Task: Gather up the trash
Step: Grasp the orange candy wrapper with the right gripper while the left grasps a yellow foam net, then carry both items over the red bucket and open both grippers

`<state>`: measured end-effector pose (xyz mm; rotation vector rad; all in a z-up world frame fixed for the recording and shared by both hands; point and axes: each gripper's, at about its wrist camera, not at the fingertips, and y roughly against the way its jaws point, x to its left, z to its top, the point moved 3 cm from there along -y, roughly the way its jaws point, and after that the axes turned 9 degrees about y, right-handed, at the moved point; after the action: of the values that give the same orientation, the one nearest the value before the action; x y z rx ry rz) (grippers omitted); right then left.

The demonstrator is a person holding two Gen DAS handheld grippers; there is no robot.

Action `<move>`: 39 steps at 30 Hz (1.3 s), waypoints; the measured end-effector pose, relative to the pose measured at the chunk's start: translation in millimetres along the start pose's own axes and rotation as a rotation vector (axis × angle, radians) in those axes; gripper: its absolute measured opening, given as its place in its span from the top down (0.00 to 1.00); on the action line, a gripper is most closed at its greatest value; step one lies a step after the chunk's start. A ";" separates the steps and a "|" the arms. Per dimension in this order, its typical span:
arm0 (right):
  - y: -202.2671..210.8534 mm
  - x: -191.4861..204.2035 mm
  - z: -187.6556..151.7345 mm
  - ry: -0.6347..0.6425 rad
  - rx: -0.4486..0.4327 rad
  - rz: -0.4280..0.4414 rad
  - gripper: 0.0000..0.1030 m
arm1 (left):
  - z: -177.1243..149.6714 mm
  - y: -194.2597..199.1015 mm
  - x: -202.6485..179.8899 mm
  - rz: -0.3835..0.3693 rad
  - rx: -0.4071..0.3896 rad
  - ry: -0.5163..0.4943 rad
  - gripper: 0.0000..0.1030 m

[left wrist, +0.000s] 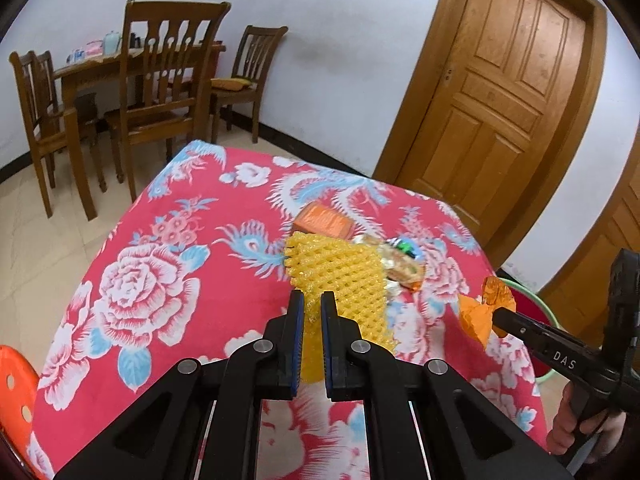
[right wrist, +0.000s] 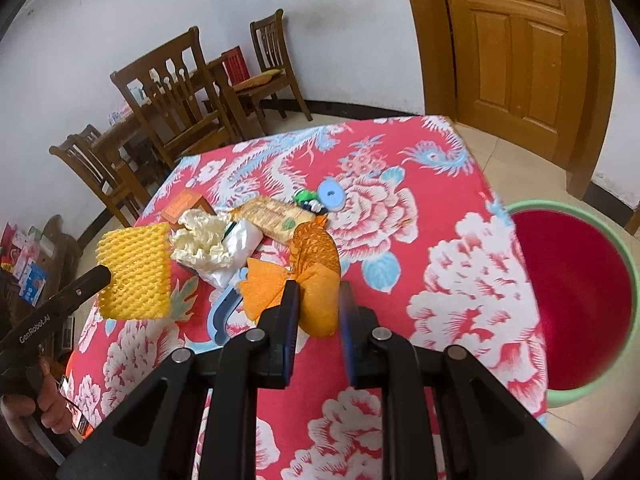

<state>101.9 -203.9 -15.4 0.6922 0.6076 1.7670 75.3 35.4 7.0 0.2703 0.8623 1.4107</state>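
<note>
My left gripper (left wrist: 313,300) is shut on a yellow foam fruit net (left wrist: 340,276), held off the flowered red tablecloth (left wrist: 160,280); the same yellow foam net (right wrist: 134,272) hangs at the left of the right wrist view. My right gripper (right wrist: 318,292) is shut on a crumpled orange wrapper (right wrist: 316,276), which also shows as an orange wrapper (left wrist: 478,312) at the right of the left wrist view. On the cloth lie a small orange box (right wrist: 182,206), crumpled cream paper (right wrist: 204,240), a snack packet (right wrist: 276,216), a green-and-black wrapper (right wrist: 308,198), a blue ring (right wrist: 331,194) and a blue plastic hook (right wrist: 222,316).
A green basin with a red inside (right wrist: 576,300) stands on the floor beside the table's right edge. Wooden chairs (left wrist: 160,100) and a dining table stand by the far wall, a wooden door (left wrist: 504,80) at the back right. An orange stool (left wrist: 16,388) is at the near left.
</note>
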 end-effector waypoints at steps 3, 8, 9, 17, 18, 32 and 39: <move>11.5 -7.3 1.7 -0.010 -0.022 -0.013 0.79 | -0.2 1.4 -10.5 -0.014 -0.002 -0.020 0.92; 29.2 -19.9 3.8 -0.027 -0.053 -0.038 0.79 | 2.4 0.3 -32.7 -0.042 -0.002 -0.059 0.92; 33.8 -23.7 4.0 -0.034 -0.062 -0.045 0.79 | 3.0 0.1 -38.0 -0.048 -0.002 -0.067 0.92; 61.3 -58.3 3.7 -0.083 -0.103 -0.108 0.79 | 4.3 -4.8 -82.3 -0.102 -0.004 -0.136 0.92; 64.5 -63.5 2.3 -0.091 -0.106 -0.116 0.79 | 3.9 -6.6 -87.5 -0.107 -0.002 -0.144 0.92; 86.4 -124.9 -22.2 -0.192 -0.110 -0.204 0.79 | -19.9 -37.3 -181.5 -0.214 0.061 -0.283 0.92; 88.5 -154.5 -37.3 -0.241 -0.094 -0.245 0.79 | -33.1 -57.0 -214.6 -0.249 0.097 -0.322 0.92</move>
<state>53.9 -379.0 -3.8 0.7202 0.4228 1.4509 112.1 -185.2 25.8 0.4356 0.6727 1.0596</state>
